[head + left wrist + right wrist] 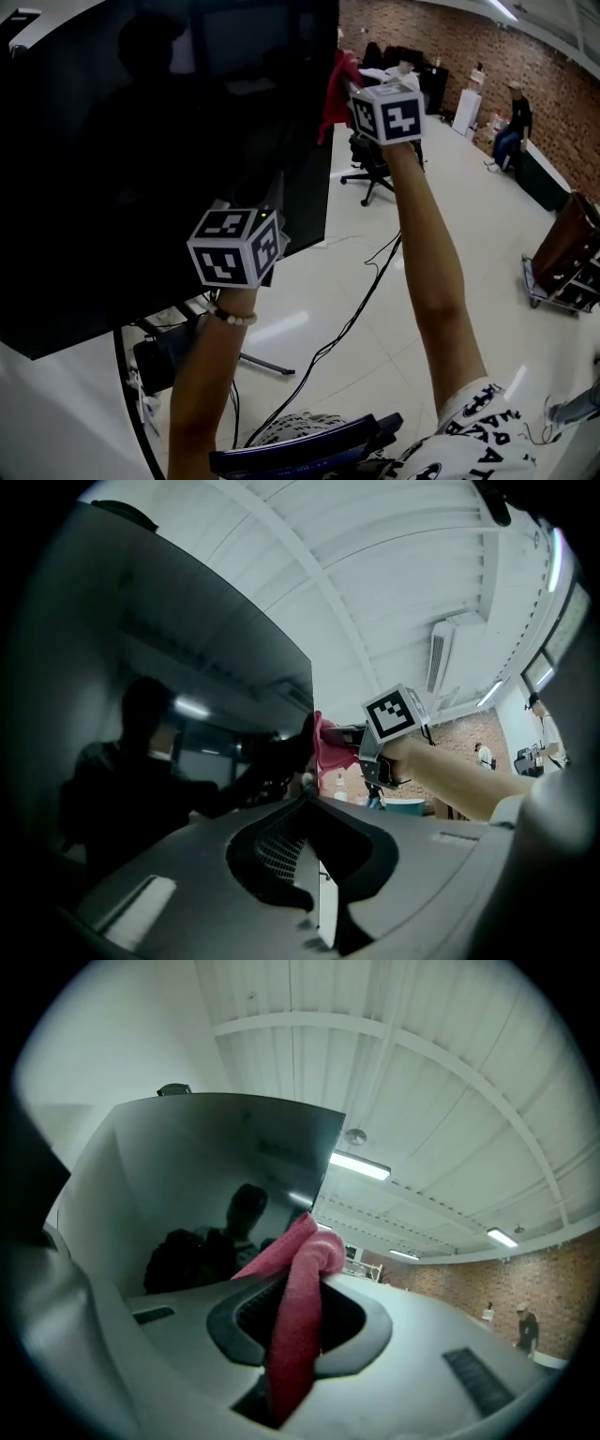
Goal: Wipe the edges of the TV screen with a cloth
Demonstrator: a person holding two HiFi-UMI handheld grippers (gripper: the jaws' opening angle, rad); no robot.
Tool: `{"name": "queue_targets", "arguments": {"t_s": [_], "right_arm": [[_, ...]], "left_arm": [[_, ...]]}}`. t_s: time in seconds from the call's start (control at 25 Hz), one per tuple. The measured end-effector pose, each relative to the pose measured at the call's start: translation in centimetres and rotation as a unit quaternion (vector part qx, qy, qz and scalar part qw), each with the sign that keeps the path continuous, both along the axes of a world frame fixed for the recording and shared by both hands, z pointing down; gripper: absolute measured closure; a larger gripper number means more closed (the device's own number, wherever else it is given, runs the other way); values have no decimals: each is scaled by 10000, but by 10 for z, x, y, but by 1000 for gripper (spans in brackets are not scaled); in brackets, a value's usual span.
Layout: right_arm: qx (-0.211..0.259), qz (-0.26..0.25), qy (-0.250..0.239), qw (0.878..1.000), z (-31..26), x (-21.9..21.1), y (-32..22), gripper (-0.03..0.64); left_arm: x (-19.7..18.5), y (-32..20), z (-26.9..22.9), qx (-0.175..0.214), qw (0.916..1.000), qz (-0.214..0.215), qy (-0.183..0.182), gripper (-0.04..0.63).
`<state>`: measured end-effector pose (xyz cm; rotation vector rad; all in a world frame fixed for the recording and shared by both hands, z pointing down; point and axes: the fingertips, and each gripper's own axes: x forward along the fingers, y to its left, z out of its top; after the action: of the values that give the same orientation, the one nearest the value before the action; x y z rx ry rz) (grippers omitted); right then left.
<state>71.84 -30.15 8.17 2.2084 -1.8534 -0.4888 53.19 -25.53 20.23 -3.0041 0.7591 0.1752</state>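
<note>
I held red cloth clamped in right claw against TV screen right edge, high up, placed for wiping along it. Left claw was together, empty, near lower screen, likely steadying.

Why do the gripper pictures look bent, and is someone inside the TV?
Both gripper views are wide-angle: ceiling beams bend, corners go black. In the right gripper view the dark, glossy TV screen mirrors the person's silhouette beside the red cloth; fainter in the head view.

White floor carries trailing black cables and an office chair.
</note>
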Motion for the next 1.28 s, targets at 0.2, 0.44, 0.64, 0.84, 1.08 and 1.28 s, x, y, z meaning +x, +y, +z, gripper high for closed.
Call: {"name": "queue_targets", "arguments": {"t_s": [0.2,0.44,0.64,0.84,1.08,1.28], "right_arm": [[-226,-79,-241,9994,71,4,-7,551],[-417,-92,-341,9985,134,6,-11,551],[-845,-9,-446,9954,203,5,-14,551],[-1251,14,-667,9899,272,5,-14,551],[-1756,52,-786,9813,345,9,-14,551],[-2129,101,-923,9726,401,10,-15,552]], "left_arm": [[6,5,48,-363,9993,60,-63,606],[5,2,110,-858,9961,-53,-196,606],[3,2,166,-1306,9907,-89,-363,606],[4,11,205,-1449,9887,-101,-380,606],[-8,13,250,-1761,9827,-303,-488,606],[-25,16,285,-2021,9764,-466,-609,606]]}}
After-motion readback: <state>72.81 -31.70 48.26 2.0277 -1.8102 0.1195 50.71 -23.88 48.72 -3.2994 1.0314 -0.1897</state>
